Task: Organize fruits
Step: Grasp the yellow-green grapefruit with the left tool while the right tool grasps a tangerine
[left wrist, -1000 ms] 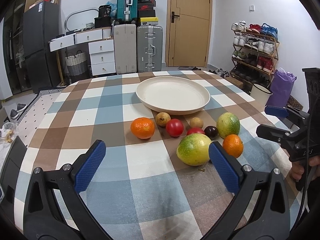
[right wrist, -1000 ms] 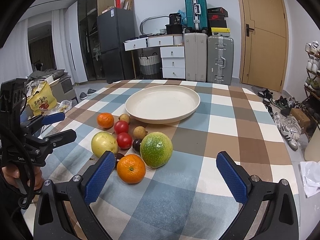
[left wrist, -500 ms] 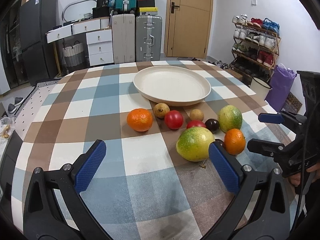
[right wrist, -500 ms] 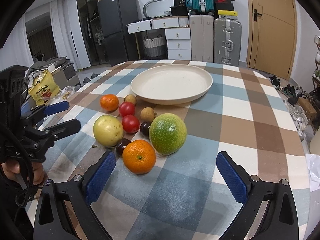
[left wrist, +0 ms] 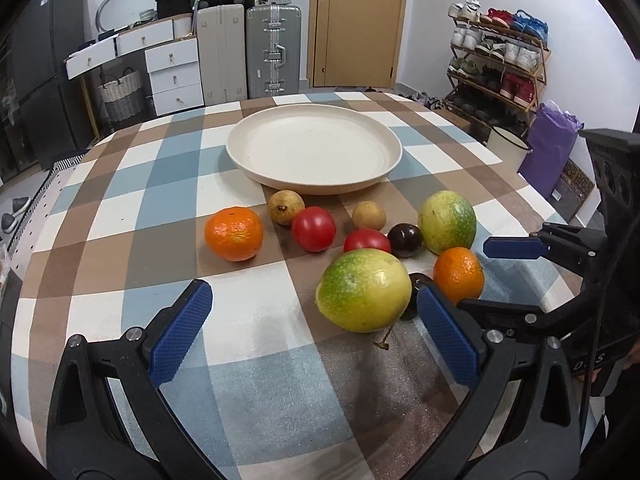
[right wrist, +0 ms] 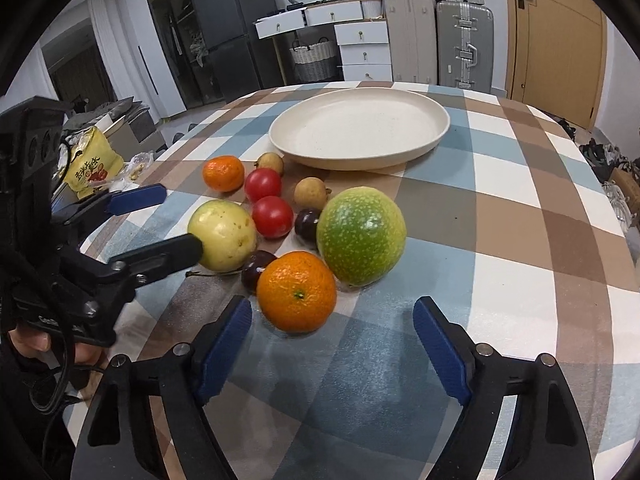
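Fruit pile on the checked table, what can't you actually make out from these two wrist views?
- Second dark cherry, left wrist view: mostly hidden behind the big yellow-green fruit and the left gripper finger.
- Same cherry, right wrist view: partly covered by the near orange.
- Undersides and far sides of all fruit: unseen in both views.
- Yellow snack bag, right wrist view: print too small to read.

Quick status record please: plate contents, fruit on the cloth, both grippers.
plate: round cream plate, nothing on it
fruit: all on checked tablecloth in front of the plate
nearest left gripper: large yellow-green round fruit
nearest right gripper: front orange mandarin
left gripper: open, holding nothing
right gripper: open, holding nothing
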Action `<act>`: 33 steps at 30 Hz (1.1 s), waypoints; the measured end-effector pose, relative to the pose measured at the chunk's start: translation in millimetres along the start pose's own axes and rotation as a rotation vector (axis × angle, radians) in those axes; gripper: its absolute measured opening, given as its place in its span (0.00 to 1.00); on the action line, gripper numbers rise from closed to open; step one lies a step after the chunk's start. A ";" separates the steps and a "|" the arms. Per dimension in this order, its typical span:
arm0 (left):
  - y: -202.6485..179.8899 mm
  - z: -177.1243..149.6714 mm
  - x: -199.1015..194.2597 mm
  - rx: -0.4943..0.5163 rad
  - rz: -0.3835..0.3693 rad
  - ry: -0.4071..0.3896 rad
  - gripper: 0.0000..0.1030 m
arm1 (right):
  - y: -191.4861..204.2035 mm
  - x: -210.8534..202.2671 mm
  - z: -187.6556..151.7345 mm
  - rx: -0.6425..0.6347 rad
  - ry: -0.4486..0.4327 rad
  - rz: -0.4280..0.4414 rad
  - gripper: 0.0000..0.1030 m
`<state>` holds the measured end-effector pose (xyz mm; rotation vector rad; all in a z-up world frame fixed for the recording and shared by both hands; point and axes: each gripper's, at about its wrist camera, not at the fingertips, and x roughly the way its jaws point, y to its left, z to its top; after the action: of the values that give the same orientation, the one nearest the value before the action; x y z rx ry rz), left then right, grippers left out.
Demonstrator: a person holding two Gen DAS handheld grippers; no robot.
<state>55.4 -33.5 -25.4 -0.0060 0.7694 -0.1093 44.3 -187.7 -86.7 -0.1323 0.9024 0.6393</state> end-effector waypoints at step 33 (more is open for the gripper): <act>4.4 5.4 -22.7 -0.023 -0.136 -0.054 0.49 | 14.6 -34.8 1.4 -0.030 -0.122 0.050 0.39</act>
<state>43.5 -27.0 -6.0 -0.0830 0.7155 -0.2287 21.3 -191.5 -57.0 -0.0961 0.7804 0.7001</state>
